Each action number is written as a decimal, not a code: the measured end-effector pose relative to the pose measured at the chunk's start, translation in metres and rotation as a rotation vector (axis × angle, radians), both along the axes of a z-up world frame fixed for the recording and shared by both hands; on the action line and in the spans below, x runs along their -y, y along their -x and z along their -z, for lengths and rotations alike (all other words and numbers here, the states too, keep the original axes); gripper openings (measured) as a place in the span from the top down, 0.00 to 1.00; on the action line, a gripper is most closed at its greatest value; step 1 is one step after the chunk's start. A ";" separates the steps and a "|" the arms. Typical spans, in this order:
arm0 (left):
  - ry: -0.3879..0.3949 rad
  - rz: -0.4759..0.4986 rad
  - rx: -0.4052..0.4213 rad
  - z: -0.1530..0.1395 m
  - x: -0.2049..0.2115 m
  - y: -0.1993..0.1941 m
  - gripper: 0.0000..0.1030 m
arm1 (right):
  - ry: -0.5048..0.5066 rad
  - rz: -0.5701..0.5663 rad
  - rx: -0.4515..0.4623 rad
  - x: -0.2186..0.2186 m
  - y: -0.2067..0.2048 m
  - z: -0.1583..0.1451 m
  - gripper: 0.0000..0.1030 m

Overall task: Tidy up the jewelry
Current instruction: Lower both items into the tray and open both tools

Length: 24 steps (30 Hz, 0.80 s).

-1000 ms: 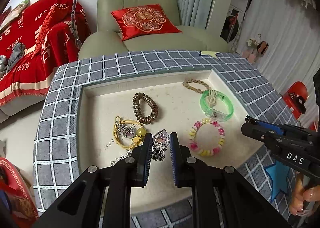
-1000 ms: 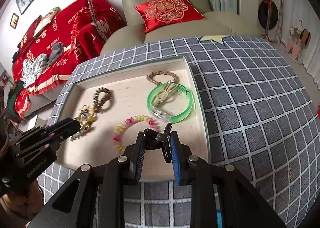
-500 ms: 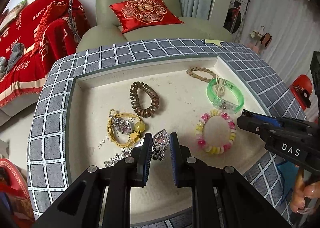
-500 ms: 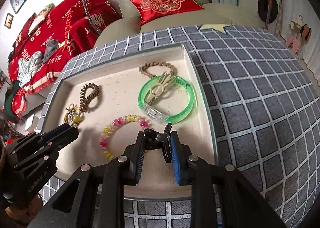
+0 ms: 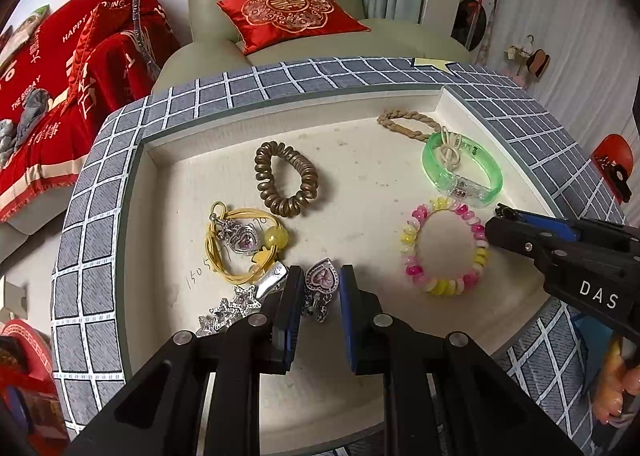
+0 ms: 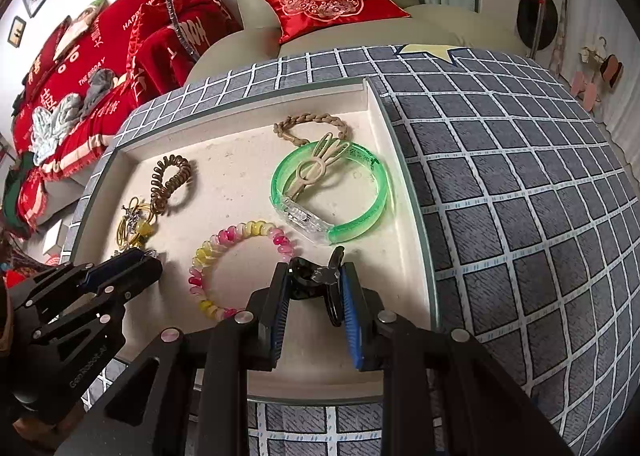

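both claws lowering their pieces toward the tray

the left claw, nearly closed, pinches a heart pendant, now lower over the cream tray and just beside the star clip. the right claw has just eased its jaws slightly wider around a black hair claw clip, still between the pads, near the pink-yellow bead bracelet. release looks close.

A translucent green bangle, a pink-and-yellow beaded bracelet and a bronze coil tie lie on cream (speckled) tray.
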<state>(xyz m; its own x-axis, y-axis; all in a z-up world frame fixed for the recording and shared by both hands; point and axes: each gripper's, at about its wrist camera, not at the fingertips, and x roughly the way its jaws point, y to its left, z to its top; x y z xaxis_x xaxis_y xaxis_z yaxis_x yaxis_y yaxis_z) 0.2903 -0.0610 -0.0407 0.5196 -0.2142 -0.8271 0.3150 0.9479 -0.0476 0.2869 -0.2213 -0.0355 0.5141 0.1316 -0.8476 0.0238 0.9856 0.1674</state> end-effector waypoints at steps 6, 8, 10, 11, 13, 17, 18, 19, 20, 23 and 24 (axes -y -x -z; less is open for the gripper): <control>0.015 -0.003 0.000 -0.001 -0.002 0.000 0.68 | -0.009 -0.002 -0.010 0.000 -0.001 0.000 0.56; 0.021 -0.007 0.002 -0.003 -0.003 0.001 0.68 | -0.026 0.004 -0.006 0.001 0.000 -0.002 0.46; 0.025 -0.007 0.009 -0.006 -0.004 0.002 0.68 | -0.042 0.007 0.008 0.001 0.002 -0.005 0.42; 0.023 -0.007 0.015 -0.008 -0.004 0.003 0.68 | -0.050 0.004 0.016 0.000 0.004 -0.008 0.38; 0.018 -0.001 0.026 -0.010 -0.003 0.004 0.67 | -0.054 -0.001 0.031 -0.002 0.006 -0.015 0.30; -0.008 0.001 0.054 -0.015 -0.001 0.008 0.67 | -0.056 -0.001 0.070 -0.005 0.012 -0.028 0.23; -0.008 -0.001 0.056 -0.016 -0.001 0.008 0.67 | -0.062 0.000 0.075 -0.005 0.014 -0.032 0.23; -0.006 -0.005 0.055 -0.017 -0.001 0.007 0.67 | -0.064 0.002 0.078 -0.006 0.014 -0.033 0.23; -0.003 -0.009 0.054 -0.017 -0.002 0.006 0.67 | -0.064 0.005 0.082 -0.005 0.016 -0.036 0.23; 0.004 -0.022 0.059 -0.020 -0.005 0.006 0.67 | -0.059 0.010 0.090 -0.005 0.018 -0.041 0.23; 0.004 -0.024 0.060 -0.021 -0.005 0.006 0.67 | -0.056 0.013 0.091 -0.004 0.019 -0.042 0.23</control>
<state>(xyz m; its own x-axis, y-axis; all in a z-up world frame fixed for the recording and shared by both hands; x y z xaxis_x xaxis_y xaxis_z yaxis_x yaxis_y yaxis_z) 0.2842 -0.0558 -0.0199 0.5736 -0.2047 -0.7931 0.2946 0.9550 -0.0334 0.2681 -0.2170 0.0066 0.5908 0.1707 -0.7885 0.0183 0.9743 0.2246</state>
